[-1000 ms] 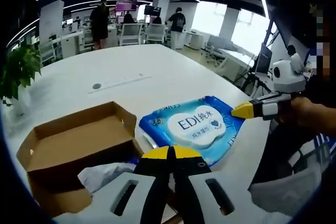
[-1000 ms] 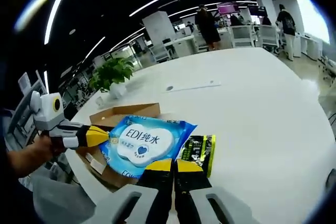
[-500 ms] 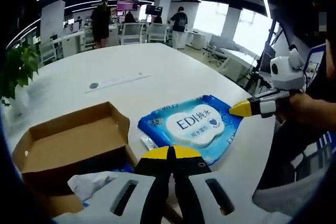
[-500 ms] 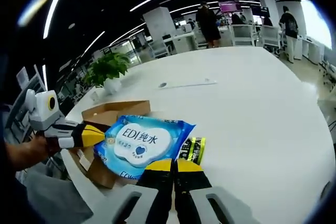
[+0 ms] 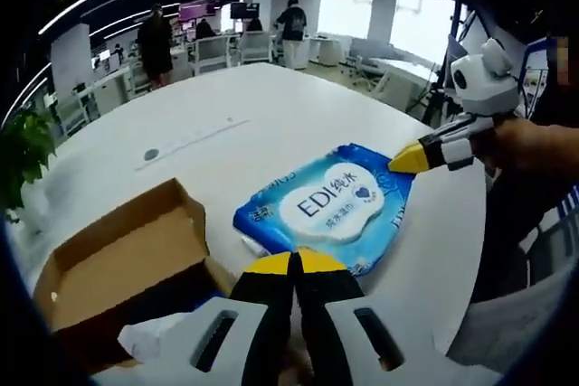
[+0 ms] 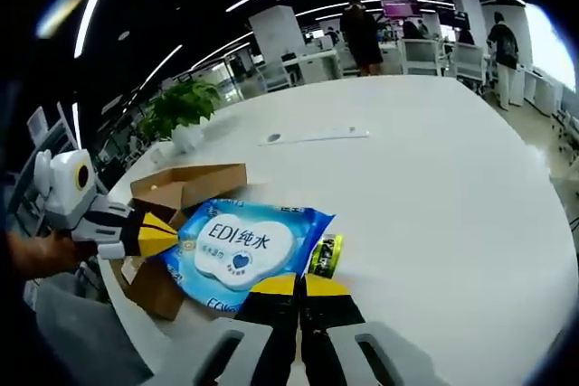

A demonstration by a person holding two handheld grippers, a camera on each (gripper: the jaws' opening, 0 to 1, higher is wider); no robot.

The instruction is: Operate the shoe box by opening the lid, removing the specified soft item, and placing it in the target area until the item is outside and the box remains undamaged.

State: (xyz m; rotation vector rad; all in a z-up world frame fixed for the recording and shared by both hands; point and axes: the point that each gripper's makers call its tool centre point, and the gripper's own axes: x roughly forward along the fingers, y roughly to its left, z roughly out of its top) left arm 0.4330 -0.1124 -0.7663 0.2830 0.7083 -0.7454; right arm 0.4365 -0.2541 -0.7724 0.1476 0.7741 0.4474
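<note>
Open brown cardboard shoe box (image 5: 127, 264), lid flap raised, on the white table (image 5: 271, 124). Blue wet-wipe pack (image 5: 327, 210) labelled "EDI" lies flat just beside it, outside the box.

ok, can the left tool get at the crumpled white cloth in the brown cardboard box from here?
Probably yes. The crumpled white cloth lies in the open brown cardboard box beside the left tool, lid off, nothing above it. But that tool is shut on the blue wipes pack, so it must release first.

Open office: white round table (image 6: 434, 169), potted plant (image 6: 176, 110), desks, ceiling light strips
</note>
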